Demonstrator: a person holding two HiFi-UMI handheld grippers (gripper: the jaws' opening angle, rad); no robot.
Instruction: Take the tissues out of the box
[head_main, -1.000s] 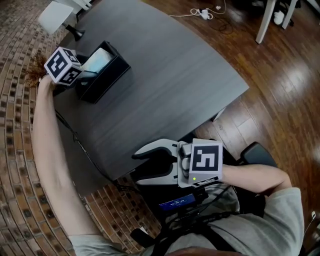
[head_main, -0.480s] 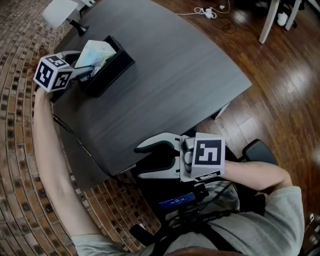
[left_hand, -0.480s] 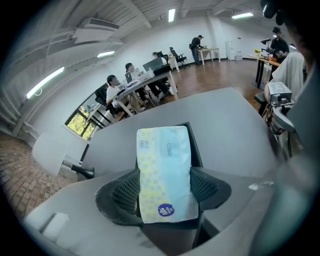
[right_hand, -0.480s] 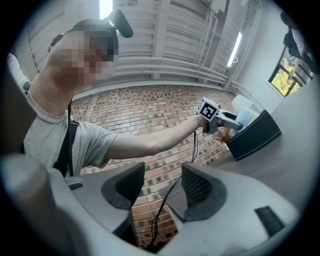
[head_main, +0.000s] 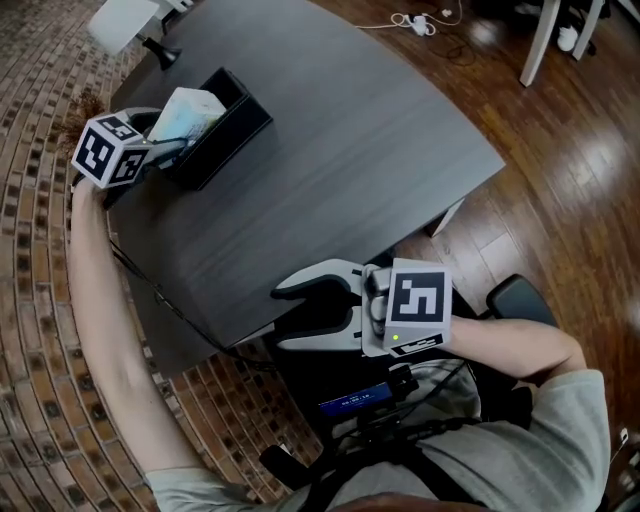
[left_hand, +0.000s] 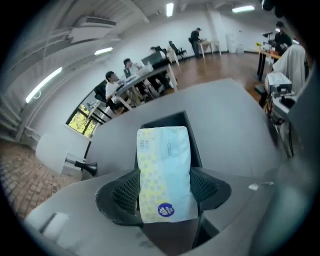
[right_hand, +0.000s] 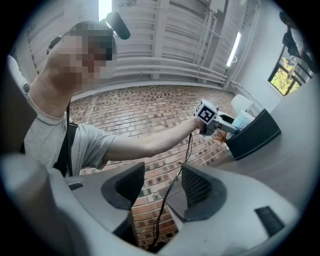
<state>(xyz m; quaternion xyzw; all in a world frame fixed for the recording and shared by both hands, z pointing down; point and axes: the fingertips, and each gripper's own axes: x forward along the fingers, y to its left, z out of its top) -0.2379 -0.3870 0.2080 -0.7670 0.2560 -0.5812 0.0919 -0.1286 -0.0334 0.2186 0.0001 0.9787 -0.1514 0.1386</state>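
Observation:
A black open-topped box (head_main: 220, 128) stands at the far left of the dark table (head_main: 340, 160). My left gripper (head_main: 165, 145) is shut on a pale blue and yellow tissue pack (head_main: 185, 112), tilted up over the box's near end. In the left gripper view the tissue pack (left_hand: 164, 172) stands clamped between both pads, with the box (left_hand: 167, 131) behind it. My right gripper (head_main: 290, 312) hangs open at the table's near edge with nothing in it; in the right gripper view its jaws (right_hand: 157, 192) stand apart, and the box (right_hand: 252, 132) shows far off.
A white lamp on a black stand (head_main: 135, 25) sits at the table's far corner. A black cable (head_main: 160, 290) runs along the table's left edge over the brick floor. A chair base (head_main: 515, 300) stands on the wood floor at right.
The left gripper has lifted the tissue pack up out of the box and tilted it toward the near end. The right gripper has stayed put by the table edge.

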